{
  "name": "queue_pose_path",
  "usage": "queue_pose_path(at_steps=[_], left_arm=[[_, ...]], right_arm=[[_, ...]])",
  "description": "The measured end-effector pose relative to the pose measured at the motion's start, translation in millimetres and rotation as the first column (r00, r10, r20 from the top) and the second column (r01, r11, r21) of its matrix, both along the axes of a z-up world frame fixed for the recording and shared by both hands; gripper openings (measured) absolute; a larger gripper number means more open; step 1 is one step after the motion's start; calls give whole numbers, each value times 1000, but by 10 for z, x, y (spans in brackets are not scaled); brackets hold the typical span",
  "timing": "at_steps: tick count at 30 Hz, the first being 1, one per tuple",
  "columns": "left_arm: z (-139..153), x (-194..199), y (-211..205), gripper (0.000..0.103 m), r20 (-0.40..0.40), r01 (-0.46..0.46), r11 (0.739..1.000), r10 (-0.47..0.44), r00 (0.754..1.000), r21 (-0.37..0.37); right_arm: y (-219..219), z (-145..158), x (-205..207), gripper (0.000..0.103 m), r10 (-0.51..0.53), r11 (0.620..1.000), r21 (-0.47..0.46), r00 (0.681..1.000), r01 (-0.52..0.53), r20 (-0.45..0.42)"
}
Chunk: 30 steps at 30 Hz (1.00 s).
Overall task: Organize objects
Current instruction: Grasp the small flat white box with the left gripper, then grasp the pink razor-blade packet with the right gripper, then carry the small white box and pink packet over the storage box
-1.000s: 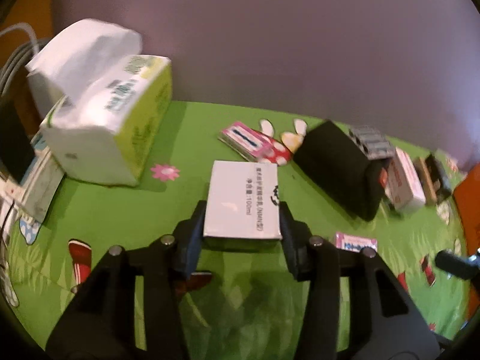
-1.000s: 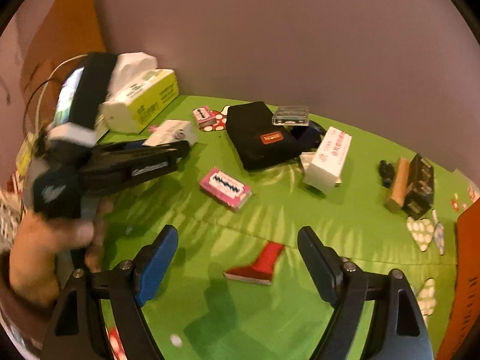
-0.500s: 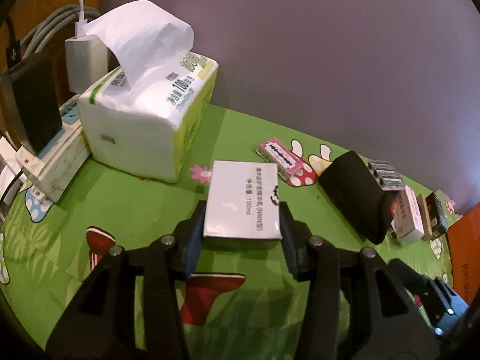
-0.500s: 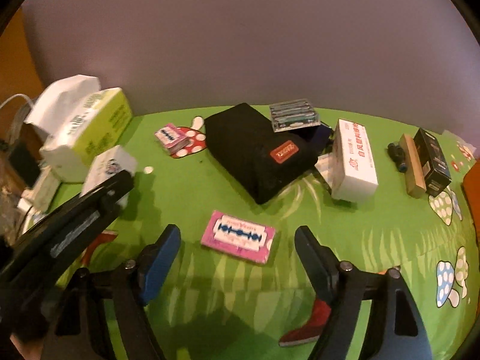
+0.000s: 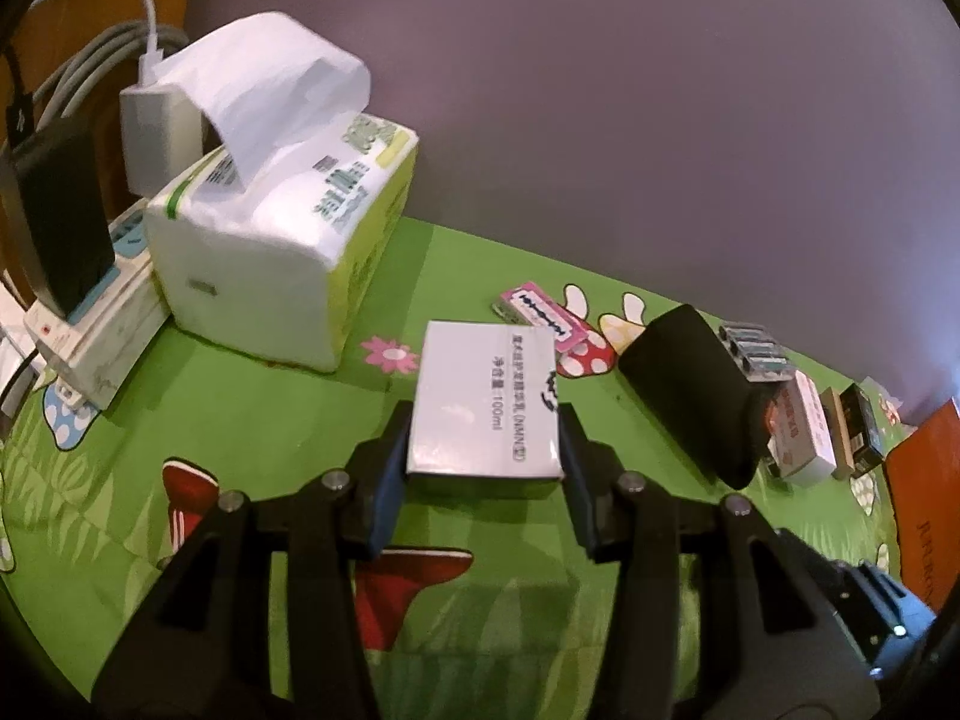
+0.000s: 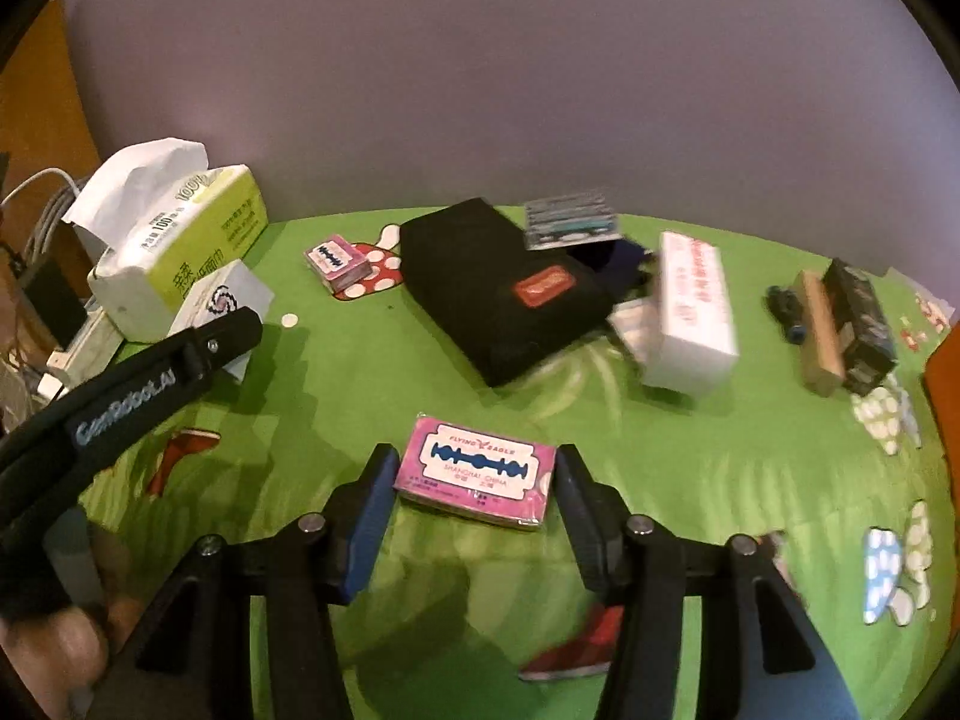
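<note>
Left wrist view: the left gripper (image 5: 485,468) is clamped on a white carton (image 5: 486,399) printed with black text, both pads pressed to its sides, the carton lifted off the green cartoon tablecloth (image 5: 252,420)
Right wrist view: the right gripper (image 6: 477,495) has its jaws closing around a pink razor-blade box (image 6: 477,471) that lies flat between them on the cloth; a thin gap shows at each pad, so it is not gripped
Razor-blade box place: near the front edge of the table, about midway along it
Second pink razor-blade box (image 6: 336,261): towards the back edge, on a red mushroom print, just left of a black pouch (image 6: 504,294)
Tissue pack (image 5: 282,252): back left corner, one sheet standing up out of it
Behind the tissue pack: a grey charger (image 5: 157,144) with a white cable, and a power strip (image 5: 99,333) at the left edge
White box with red print (image 6: 690,312): right of the pouch, blurred
Right edge: a dark box (image 6: 861,324) beside a wooden block (image 6: 817,339)
Person's hand (image 6: 54,648): lower left of the right wrist view, holding the left gripper's handle
</note>
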<state>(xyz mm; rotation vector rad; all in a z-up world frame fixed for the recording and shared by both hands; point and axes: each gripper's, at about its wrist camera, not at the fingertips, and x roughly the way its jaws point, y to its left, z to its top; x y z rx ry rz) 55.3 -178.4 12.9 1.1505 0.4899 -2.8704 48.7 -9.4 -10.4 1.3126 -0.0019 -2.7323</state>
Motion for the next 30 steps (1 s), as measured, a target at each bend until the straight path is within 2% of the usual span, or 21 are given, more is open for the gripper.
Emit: queue_pose_path(at_steps=[7, 18, 30], left_arm=[[178, 185, 211, 50, -11, 91, 995, -91, 996, 45], [482, 558, 931, 50, -43, 213, 977, -212, 976, 24], [813, 826, 1888, 50, -89, 381, 924, -383, 920, -33]], right_arm=[[376, 214, 245, 54, 15, 1000, -17, 999, -15, -39], [1180, 561, 663, 54, -28, 999, -42, 994, 23, -106], [1986, 899, 1096, 54, -102, 991, -102, 980, 86, -169]])
